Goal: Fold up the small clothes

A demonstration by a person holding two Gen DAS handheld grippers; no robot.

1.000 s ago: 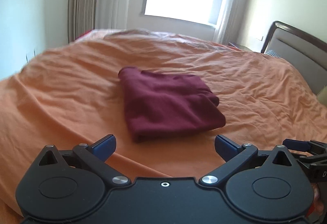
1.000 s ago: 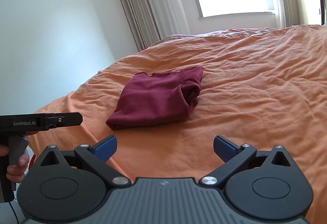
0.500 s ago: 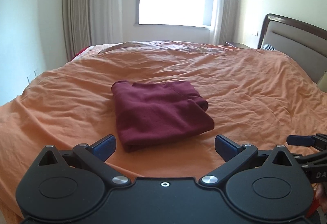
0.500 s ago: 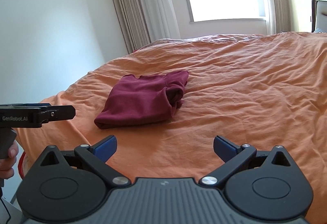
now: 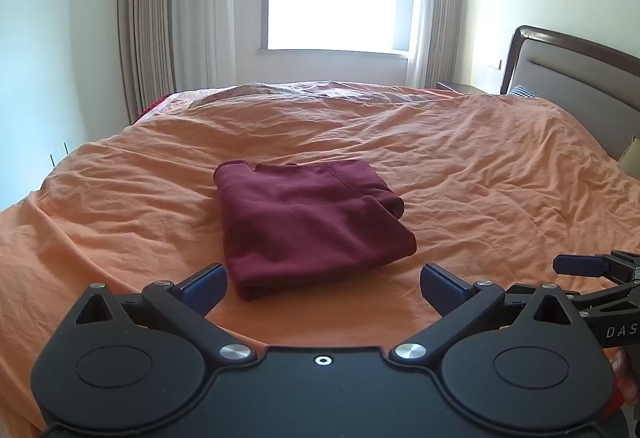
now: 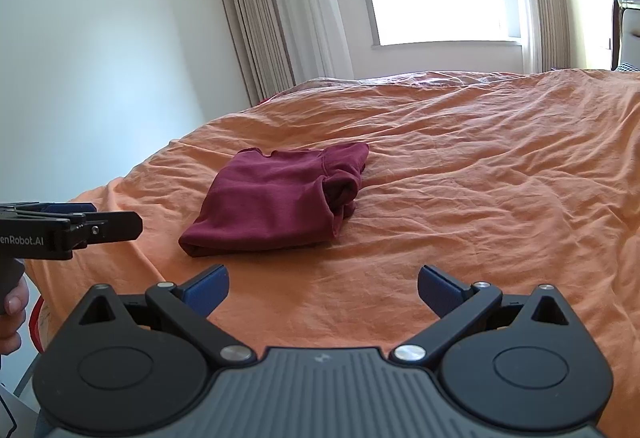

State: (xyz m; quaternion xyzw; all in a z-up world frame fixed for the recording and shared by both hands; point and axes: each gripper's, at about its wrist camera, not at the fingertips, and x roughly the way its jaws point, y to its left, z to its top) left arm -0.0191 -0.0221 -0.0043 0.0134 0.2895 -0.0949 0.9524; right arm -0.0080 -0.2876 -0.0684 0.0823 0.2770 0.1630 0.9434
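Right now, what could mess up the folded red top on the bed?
The folded top looks loose at its right side, where a sleeve bulges open; a bump might undo it. It lies near the edge of the rumpled orange sheet, so tugging the sheet could slide it. Both grippers are open, holding nothing.

Left gripper body: on the black left gripper (image 6: 100,226), seen from my right wrist camera, I read white lettering "enRobot.AI", cut off by the frame edge.
Right gripper body: on the black right gripper (image 5: 580,265), I read "DAS", also cut off.
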